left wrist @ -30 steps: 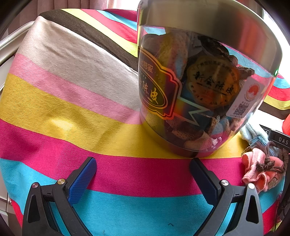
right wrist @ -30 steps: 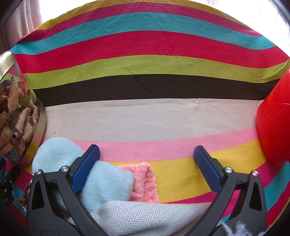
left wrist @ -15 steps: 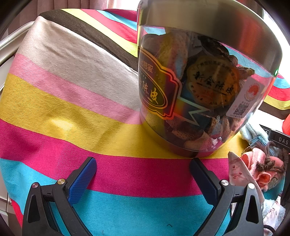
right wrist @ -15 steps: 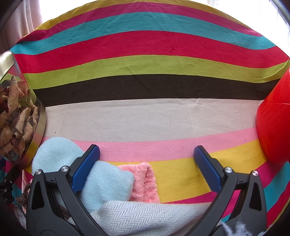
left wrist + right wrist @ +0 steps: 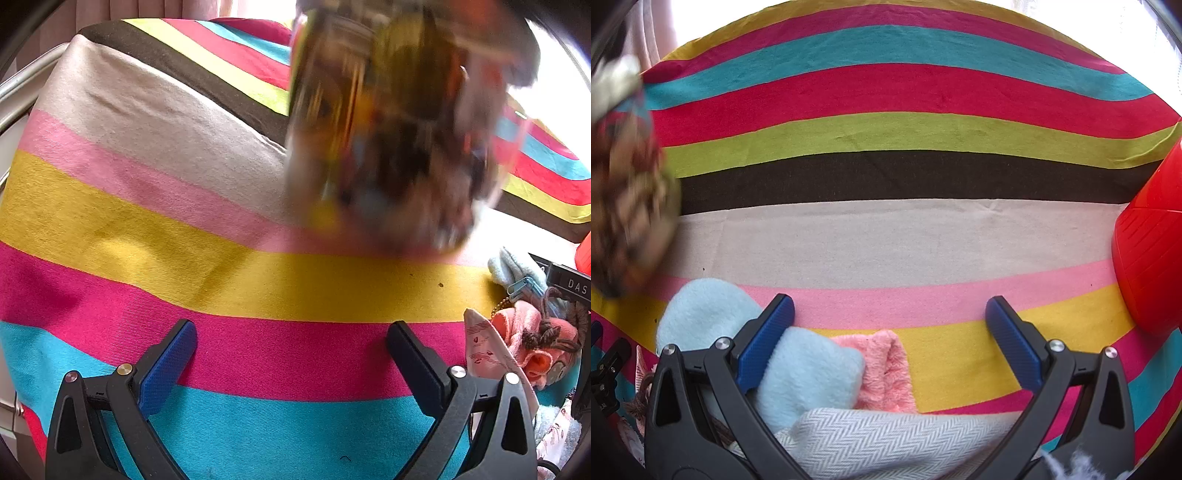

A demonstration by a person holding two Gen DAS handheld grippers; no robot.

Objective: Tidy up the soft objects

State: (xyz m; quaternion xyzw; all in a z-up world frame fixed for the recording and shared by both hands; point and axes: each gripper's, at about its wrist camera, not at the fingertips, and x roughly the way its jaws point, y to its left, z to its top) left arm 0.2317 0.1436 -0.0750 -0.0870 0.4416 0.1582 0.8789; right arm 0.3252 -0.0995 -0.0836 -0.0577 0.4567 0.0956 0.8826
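Left wrist view: blurred jar (image 5: 391, 136) upper right; both grippers (image 5: 291, 350) (image 5: 890, 328) agape, empty; jar may topple onto soft pile (image 5: 809, 373).

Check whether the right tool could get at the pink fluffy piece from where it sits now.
Probably yes. The right tool is open, with the pink fluffy piece lying between its fingers, top exposed. The light blue fleece presses its left side and the grey herringbone cloth overlaps its near end, so either might get caught.

- A home: a striped tablecloth (image 5: 886, 236) in bright colours covers the surface.
- Curtains (image 5: 110, 9) hang behind it by a sunlit window.
- Fleecy blue socks (image 5: 798, 365) and a pink plush piece (image 5: 886, 369) lie about.
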